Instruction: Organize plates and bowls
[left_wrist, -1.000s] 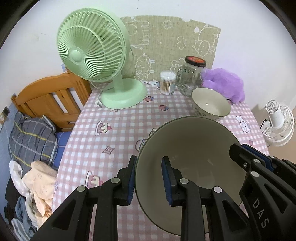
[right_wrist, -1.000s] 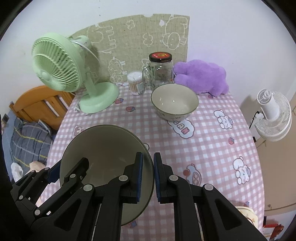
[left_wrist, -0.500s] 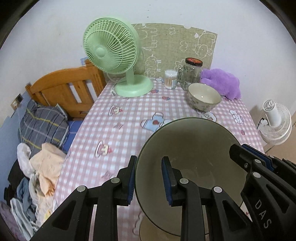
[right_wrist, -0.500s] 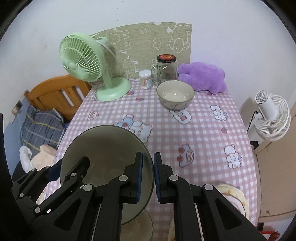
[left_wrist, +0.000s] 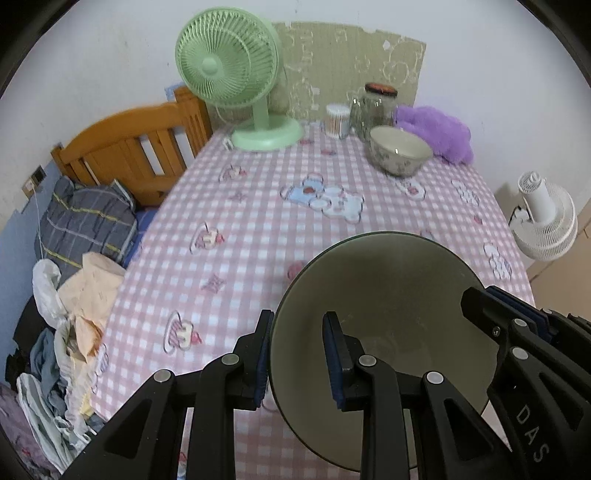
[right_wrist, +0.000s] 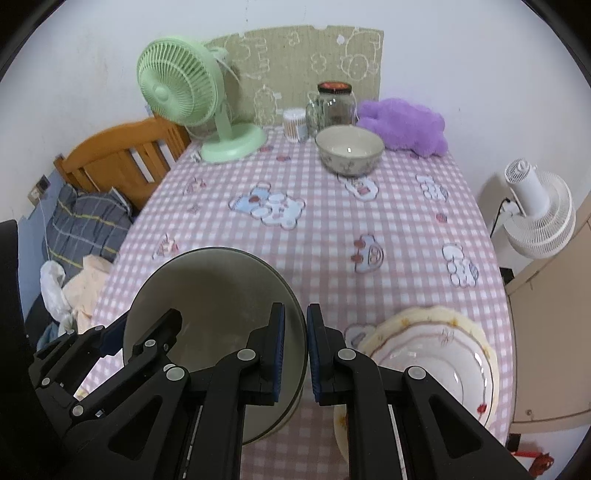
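A large grey-green bowl (left_wrist: 399, 295) hangs over the near end of the checked table (left_wrist: 258, 229), held by both grippers. My left gripper (left_wrist: 298, 354) is shut on its left rim, one pad inside and one outside. My right gripper (right_wrist: 295, 347) is shut on the right rim of the same bowl (right_wrist: 210, 291). A smaller patterned bowl (right_wrist: 349, 147) stands far back on the table, also seen in the left wrist view (left_wrist: 400, 149). A stack of pale plates (right_wrist: 436, 347) lies at the near right, just right of my right gripper.
At the back stand a green fan (left_wrist: 236, 74), a glass jar (left_wrist: 376, 107), a cotton-swab tub (left_wrist: 337, 120) and a purple plush (left_wrist: 439, 133). A wooden bed frame (left_wrist: 136, 151) and heaped clothes (left_wrist: 74, 295) lie left; a white fan (right_wrist: 535, 218) stands right.
Both grippers have drawn back toward the near end of the table with the large bowl between them. The far objects look smaller, and the plate stack has come into the right wrist view.
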